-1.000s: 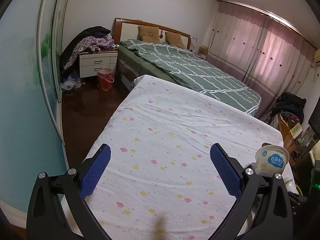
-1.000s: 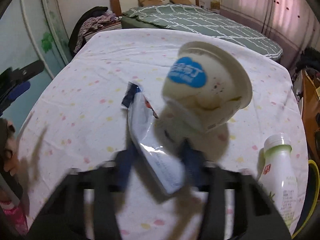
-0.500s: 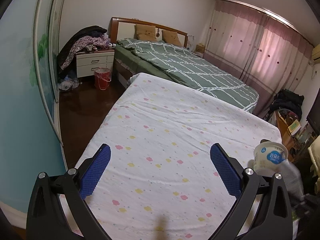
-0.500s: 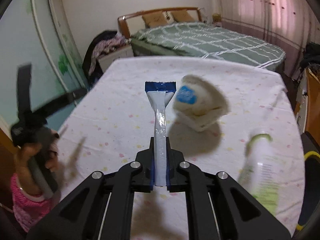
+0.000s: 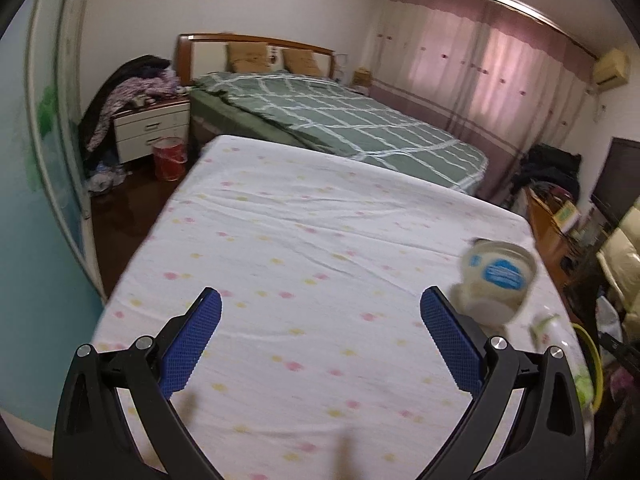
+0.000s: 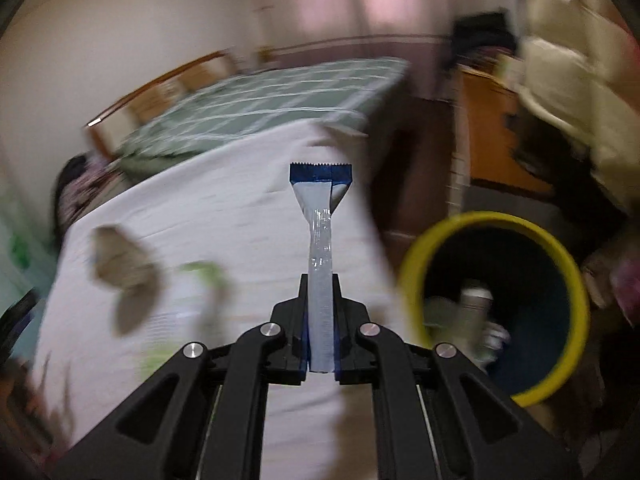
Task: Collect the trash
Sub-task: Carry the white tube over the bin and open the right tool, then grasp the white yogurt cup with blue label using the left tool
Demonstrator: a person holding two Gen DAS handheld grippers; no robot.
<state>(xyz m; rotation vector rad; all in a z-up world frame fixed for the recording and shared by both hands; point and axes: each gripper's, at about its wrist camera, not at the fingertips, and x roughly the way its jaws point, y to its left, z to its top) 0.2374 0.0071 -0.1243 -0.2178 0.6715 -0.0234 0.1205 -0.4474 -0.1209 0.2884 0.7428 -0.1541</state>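
The right tool (image 6: 320, 344) is clenched on a silver wrapper (image 6: 320, 264), its writing unreadable, beside the yellow-rimmed bin (image 6: 576, 280); the left tool (image 5: 320, 332) gapes empty.

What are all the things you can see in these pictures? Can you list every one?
wrapper: one, silver with a blue end, pinched in the right gripper
yogurt cup: one, white with a blue label, tipped over on the table's right side
bottle: one, white and green, blurred, beside the cup
bin: one, yellow rim, dark inside, on the floor by the table, trash already in it
table: one, white dotted cloth
bed: one, green checked cover, behind the table
bucket: one, red, by the nightstand
left gripper: black with blue pads, open, empty
right gripper: black, shut on the wrapper
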